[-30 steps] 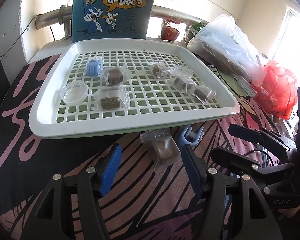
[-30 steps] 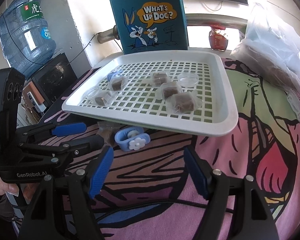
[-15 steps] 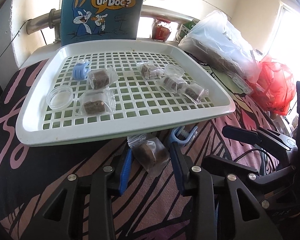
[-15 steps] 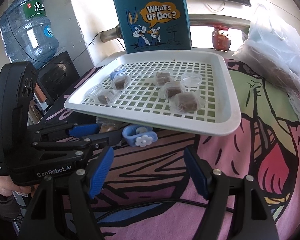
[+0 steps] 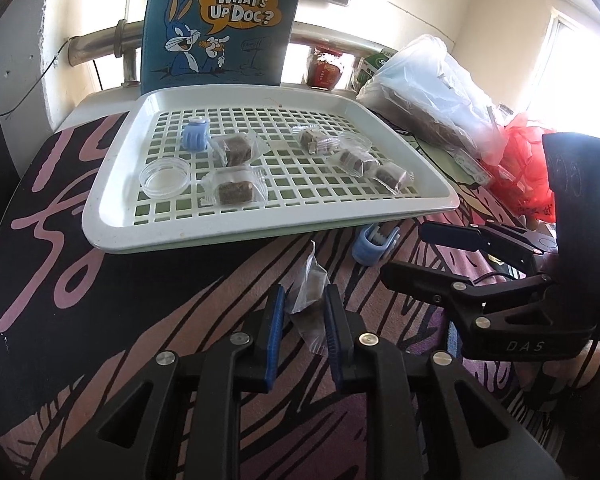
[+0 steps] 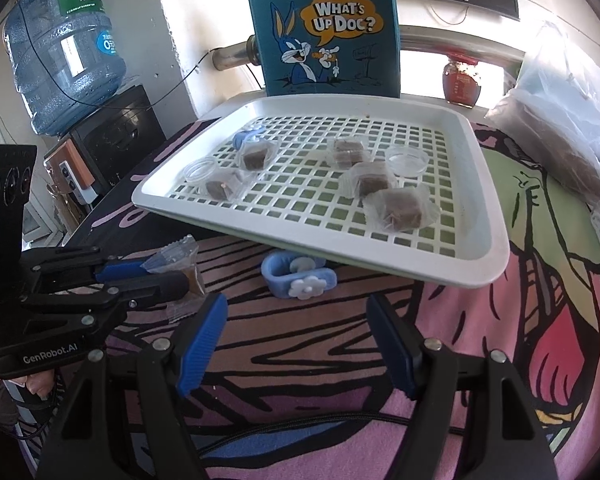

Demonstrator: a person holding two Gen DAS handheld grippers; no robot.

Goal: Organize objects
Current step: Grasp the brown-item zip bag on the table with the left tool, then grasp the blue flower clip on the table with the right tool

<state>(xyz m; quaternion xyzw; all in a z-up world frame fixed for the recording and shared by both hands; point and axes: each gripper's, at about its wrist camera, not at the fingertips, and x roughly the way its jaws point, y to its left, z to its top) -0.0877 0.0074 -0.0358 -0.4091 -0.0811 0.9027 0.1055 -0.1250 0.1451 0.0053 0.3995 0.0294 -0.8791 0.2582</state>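
My left gripper (image 5: 303, 300) is shut on a wrapped brown snack (image 5: 310, 294) and holds it just off the patterned cloth, in front of the white slotted tray (image 5: 260, 226). It also shows in the right wrist view (image 6: 156, 276) with the snack (image 6: 180, 264). My right gripper (image 6: 296, 320) is open and empty, just short of a blue flower clip (image 6: 298, 278) lying at the tray's front edge; the clip also shows in the left wrist view (image 5: 374, 246). The tray holds several wrapped snacks (image 5: 236, 192), two clear round lids (image 5: 165, 178) and a second blue clip (image 5: 196, 136).
A blue "What's Up Doc?" bag (image 5: 220, 24) stands behind the tray. Clear plastic bags (image 5: 432, 88) and a red bag (image 5: 528, 168) lie to the right. A water bottle (image 6: 64, 44) on a black dispenser stands at the left.
My left gripper has closed on the wrapped snack and lifted it off the cloth. My right gripper has stayed open and edged slightly closer to the blue clip.
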